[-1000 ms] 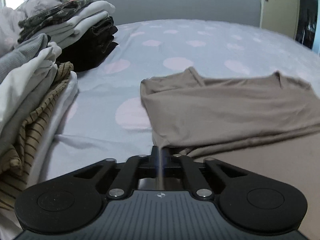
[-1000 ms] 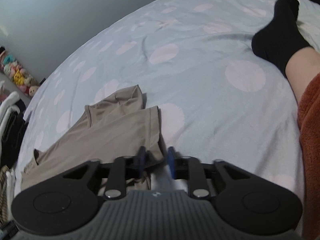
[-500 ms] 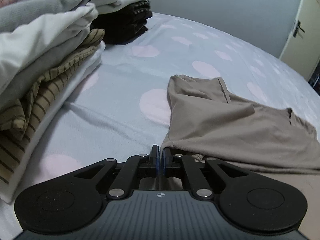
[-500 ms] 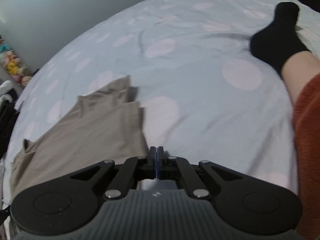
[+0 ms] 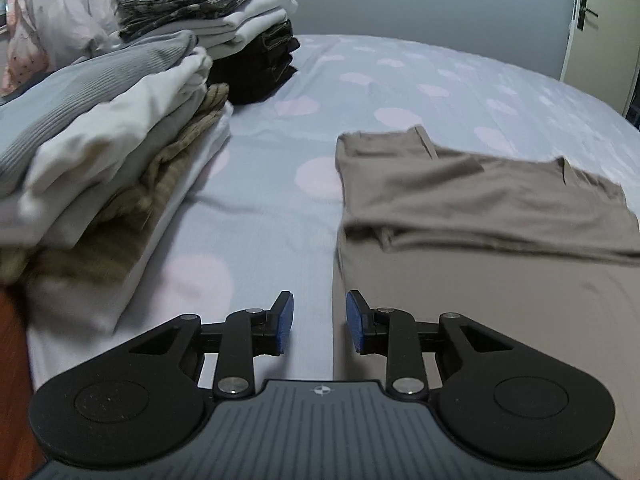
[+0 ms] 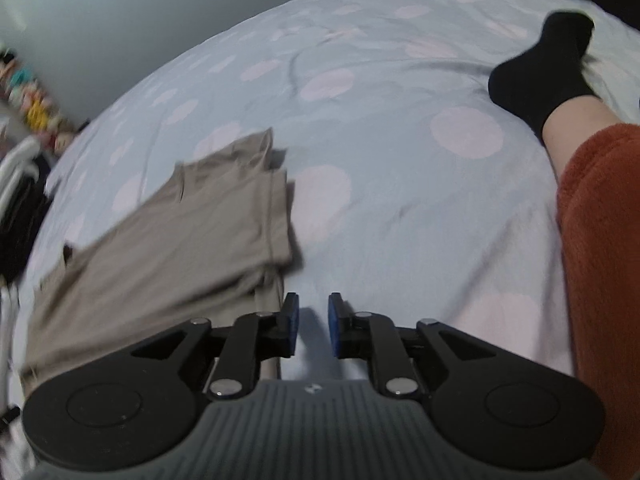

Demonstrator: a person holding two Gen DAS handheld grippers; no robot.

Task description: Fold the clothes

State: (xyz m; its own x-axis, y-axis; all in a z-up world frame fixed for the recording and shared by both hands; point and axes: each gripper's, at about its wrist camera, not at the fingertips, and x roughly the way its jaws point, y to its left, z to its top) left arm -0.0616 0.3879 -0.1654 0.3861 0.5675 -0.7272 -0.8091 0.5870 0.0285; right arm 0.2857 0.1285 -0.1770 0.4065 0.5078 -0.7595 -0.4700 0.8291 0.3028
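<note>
A tan garment (image 5: 472, 208) lies flat on the dotted bedsheet (image 5: 256, 208), its far part folded back over itself. My left gripper (image 5: 319, 320) hovers at the garment's near left edge, jaws opening, with only sheet and the cloth's edge showing between the blue pads. In the right wrist view the same tan garment (image 6: 180, 236) lies to the left. My right gripper (image 6: 313, 322) is just off its near right corner, jaws opening with bare bedsheet (image 6: 400, 208) between them.
Stacks of folded clothes (image 5: 108, 152) rise along the left, with a dark pile (image 5: 260, 68) and rumpled bedding (image 5: 60, 20) behind. A person's leg in a black sock (image 6: 548, 72) and a rust-coloured fleece sleeve or leg (image 6: 600, 264) lie at the right.
Both grippers, shut at the tan garment's near edge half a second ago, now stand apart with nothing gripped and have drawn back. The garment lies flat.
</note>
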